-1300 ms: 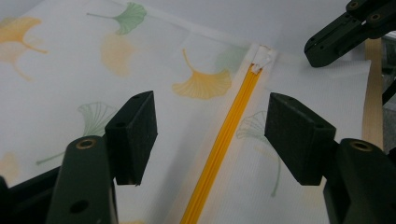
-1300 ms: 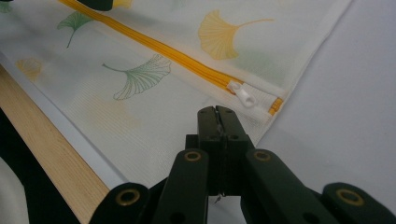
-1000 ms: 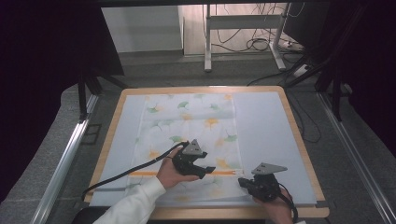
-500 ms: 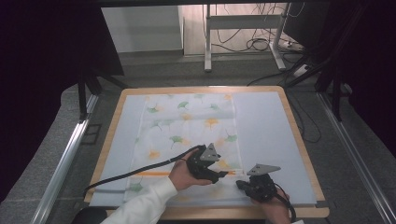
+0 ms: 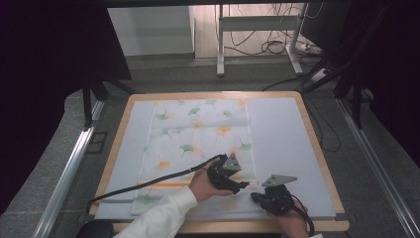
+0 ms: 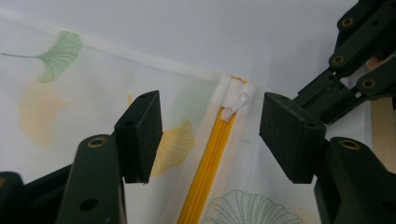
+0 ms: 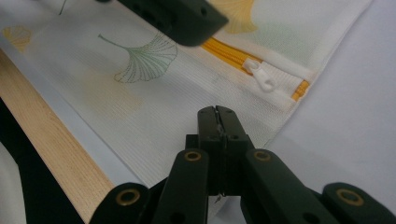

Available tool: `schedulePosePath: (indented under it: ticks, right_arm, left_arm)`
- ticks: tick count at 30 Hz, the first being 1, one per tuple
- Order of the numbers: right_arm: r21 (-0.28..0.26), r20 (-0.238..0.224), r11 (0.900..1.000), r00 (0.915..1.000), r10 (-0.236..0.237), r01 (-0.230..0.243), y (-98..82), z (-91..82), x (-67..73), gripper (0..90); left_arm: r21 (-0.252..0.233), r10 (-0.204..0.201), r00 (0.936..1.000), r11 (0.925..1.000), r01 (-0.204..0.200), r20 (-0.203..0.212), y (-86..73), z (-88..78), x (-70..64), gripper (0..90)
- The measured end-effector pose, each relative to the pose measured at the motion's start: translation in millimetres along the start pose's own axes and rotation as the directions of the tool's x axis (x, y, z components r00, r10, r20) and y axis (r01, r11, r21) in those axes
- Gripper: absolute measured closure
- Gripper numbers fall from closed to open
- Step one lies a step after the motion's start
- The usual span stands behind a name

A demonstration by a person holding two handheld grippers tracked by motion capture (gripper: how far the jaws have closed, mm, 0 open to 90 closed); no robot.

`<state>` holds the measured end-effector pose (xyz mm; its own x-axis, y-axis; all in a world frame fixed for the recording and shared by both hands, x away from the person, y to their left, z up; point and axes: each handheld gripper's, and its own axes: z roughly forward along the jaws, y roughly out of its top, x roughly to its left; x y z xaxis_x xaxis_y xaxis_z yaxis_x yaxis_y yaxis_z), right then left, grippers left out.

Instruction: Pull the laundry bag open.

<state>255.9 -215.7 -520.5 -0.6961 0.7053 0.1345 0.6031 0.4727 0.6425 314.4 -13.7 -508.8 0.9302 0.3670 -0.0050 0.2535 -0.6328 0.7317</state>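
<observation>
The zipper pull (image 6: 235, 103) is being framed ahead between the closing, empty left tool (image 6: 210, 135); the right tool (image 7: 217, 122), closed, is probably pinning the cloth (image 7: 154, 100).

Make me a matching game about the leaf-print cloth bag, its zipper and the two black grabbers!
Things:
1. left gripper
2. right gripper
3. orange zipper strip
4. white plastic zipper pull
5. white fabric bag printed with green and yellow ginkgo leaves

States or places:
A. jaws shut tight, pressing on the bag's corner
B. lies flat on the pale blue mat
C. jaws apart, just been closing, nothing between them
D. at the zipper's end, near the bag's corner
E. runs along the bag's near edge

Pairs: 1-C, 2-A, 3-E, 4-D, 5-B
</observation>
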Motion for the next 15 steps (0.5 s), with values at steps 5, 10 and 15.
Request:
schedulePosePath:
  ticks: [5, 10, 15]
  right_arm:
    - [0.001, -0.004, 1.000, 1.0000, 0.003, -0.003, 0.0, -0.1, -0.2, 88.9]
    - [0.004, -0.008, 1.000, 0.9999, 0.007, -0.007, -0.2, -0.1, 0.2, 88.9]
    - [0.006, -0.012, 1.000, 0.9999, 0.008, -0.008, 0.2, 0.2, -0.2, 88.9]
  left_arm:
    - [0.026, 0.060, 0.9972, 0.9978, -0.061, 0.046, 10.8, 7.8, -9.4, 40.8]
    - [0.007, 0.022, 0.9979, 0.9997, -0.022, 0.062, 14.1, 13.2, -3.5, 44.2]
    - [0.007, -0.017, 0.9972, 0.9998, 0.017, 0.072, 13.2, 21.7, 3.2, 46.3]
